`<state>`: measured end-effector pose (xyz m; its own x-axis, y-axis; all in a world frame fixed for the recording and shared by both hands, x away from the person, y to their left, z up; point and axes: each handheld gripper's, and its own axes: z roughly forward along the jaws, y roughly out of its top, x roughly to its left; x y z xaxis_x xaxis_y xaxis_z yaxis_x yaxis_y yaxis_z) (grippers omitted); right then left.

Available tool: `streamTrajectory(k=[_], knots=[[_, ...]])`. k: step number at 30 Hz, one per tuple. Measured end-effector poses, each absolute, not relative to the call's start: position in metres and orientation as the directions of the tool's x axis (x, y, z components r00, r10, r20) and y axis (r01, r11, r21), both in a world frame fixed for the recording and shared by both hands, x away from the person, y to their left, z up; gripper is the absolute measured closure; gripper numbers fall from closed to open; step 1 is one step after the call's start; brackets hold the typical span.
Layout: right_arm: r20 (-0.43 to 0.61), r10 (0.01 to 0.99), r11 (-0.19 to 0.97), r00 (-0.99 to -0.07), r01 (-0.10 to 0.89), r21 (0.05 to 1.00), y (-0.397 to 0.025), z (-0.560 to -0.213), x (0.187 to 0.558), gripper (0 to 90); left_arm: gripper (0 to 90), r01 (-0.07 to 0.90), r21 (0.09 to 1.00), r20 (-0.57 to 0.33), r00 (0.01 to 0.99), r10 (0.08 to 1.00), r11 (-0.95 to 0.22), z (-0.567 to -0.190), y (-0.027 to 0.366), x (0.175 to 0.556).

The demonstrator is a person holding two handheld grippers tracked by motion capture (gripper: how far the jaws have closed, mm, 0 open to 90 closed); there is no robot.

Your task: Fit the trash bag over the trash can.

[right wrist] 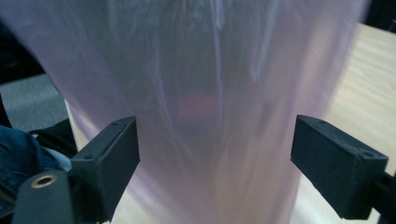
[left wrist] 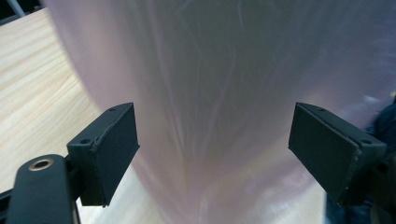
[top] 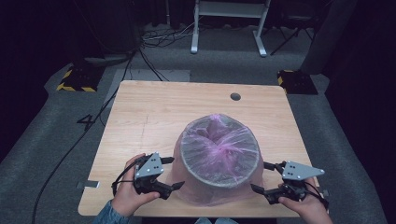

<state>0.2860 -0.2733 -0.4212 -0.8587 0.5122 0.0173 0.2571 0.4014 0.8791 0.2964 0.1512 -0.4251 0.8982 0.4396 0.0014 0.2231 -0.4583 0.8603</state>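
Note:
A round grey bin (top: 219, 179) stands on the wooden table (top: 154, 112) near its front edge. A thin pink plastic bag (top: 218, 144) lines it, folded over the rim and draped down the outside. My left gripper (top: 170, 173) sits open at the bin's left side, jaws wide apart and facing the draped bag (left wrist: 215, 102). At the bin's right side my right gripper (top: 264, 177) is open too, with the bag (right wrist: 210, 102) close in front of it. Nothing is held between either pair of jaws.
A round dark grommet hole (top: 235, 96) is near the table's far edge. Grey carpet surrounds the table, with cables (top: 154, 37) and a white desk frame (top: 229, 23) beyond. Yellow-black striped blocks (top: 77, 79) sit at the far corners.

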Motion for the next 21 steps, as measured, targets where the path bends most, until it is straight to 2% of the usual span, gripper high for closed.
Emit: streamTrajectory(k=[1, 2, 3, 5, 6, 7, 8, 9, 11, 12, 13, 14, 15, 21], knots=[[0.005, 0.500, 0.418, -0.866, 0.247, 0.874, -0.270, -0.420, 0.290, 20.9, 15.8, 0.228, 0.860, -0.002, 0.897, 0.443, -0.457, -0.425, 0.148, 0.299], [0.006, 0.497, 0.423, -0.868, 0.248, 0.872, -0.269, -0.420, 0.295, 29.1, 15.8, 0.228, 0.860, -0.002, 0.896, 0.443, -0.457, -0.424, 0.145, 0.303], [0.023, 0.467, 0.436, -0.884, 0.253, 0.863, -0.268, -0.419, 0.299, 55.0, 15.8, 0.226, 0.864, -0.005, 0.897, 0.441, -0.449, -0.425, 0.144, 0.306], [0.054, 0.434, 0.436, -0.899, 0.263, 0.861, -0.269, -0.418, 0.305, 70.0, 14.3, 0.231, 0.867, -0.025, 0.905, 0.424, -0.441, -0.425, 0.144, 0.314], [0.057, 0.436, 0.440, -0.898, 0.268, 0.857, -0.270, -0.418, 0.307, 81.3, 13.6, 0.234, 0.868, -0.037, 0.910, 0.413, -0.438, -0.425, 0.145, 0.317], [0.070, 0.449, 0.428, -0.891, 0.283, 0.858, -0.271, -0.419, 0.309, 86.6, 13.7, 0.242, 0.869, -0.047, 0.909, 0.414, -0.432, -0.426, 0.145, 0.318], [0.086, 0.460, 0.415, -0.884, 0.299, 0.859, -0.272, -0.420, 0.310, 89.7, 14.5, 0.244, 0.870, -0.056, 0.913, 0.405, -0.429, -0.427, 0.145, 0.320], [0.104, 0.479, 0.399, -0.872, 0.322, 0.859, -0.274, -0.421, 0.311, 90.0, 21.2, 0.232, 0.870, -0.061, 0.926, 0.372, -0.434, -0.428, 0.145, 0.320], [0.124, 0.514, 0.385, -0.849, 0.357, 0.851, -0.278, -0.426, 0.314, 90.0, 44.2, 0.211, 0.870, -0.063, 0.944, 0.325, -0.445, -0.429, 0.144, 0.319], [0.134, 0.527, 0.382, -0.840, 0.374, 0.845, -0.279, -0.429, 0.315, 90.0, 50.5, 0.184, 0.861, -0.032, 0.950, 0.311, -0.475, -0.430, 0.143, 0.318], [0.146, 0.534, 0.381, -0.833, 0.391, 0.838, -0.279, -0.435, 0.316, 90.0, 69.9, 0.183, 0.856, -0.033, 0.952, 0.303, -0.484, -0.430, 0.142, 0.317], [0.151, 0.536, 0.386, -0.831, 0.400, 0.831, -0.279, -0.439, 0.316, 90.0, 78.0, 0.187, 0.856, -0.040, 0.953, 0.299, -0.482, -0.430, 0.142, 0.316], [0.157, 0.537, 0.390, -0.829, 0.409, 0.825, -0.278, -0.443, 0.316, 90.0, 89.9, 0.183, 0.857, -0.036, 0.954, 0.299, -0.482, -0.430, 0.142, 0.316], [0.163, 0.587, 0.404, -0.793, 0.462, 0.789, -0.285, -0.462, 0.313, 90.0, 90.0, 0.267, 0.793, -0.071, 0.933, 0.354, -0.547, -0.444, 0.144, 0.321]])
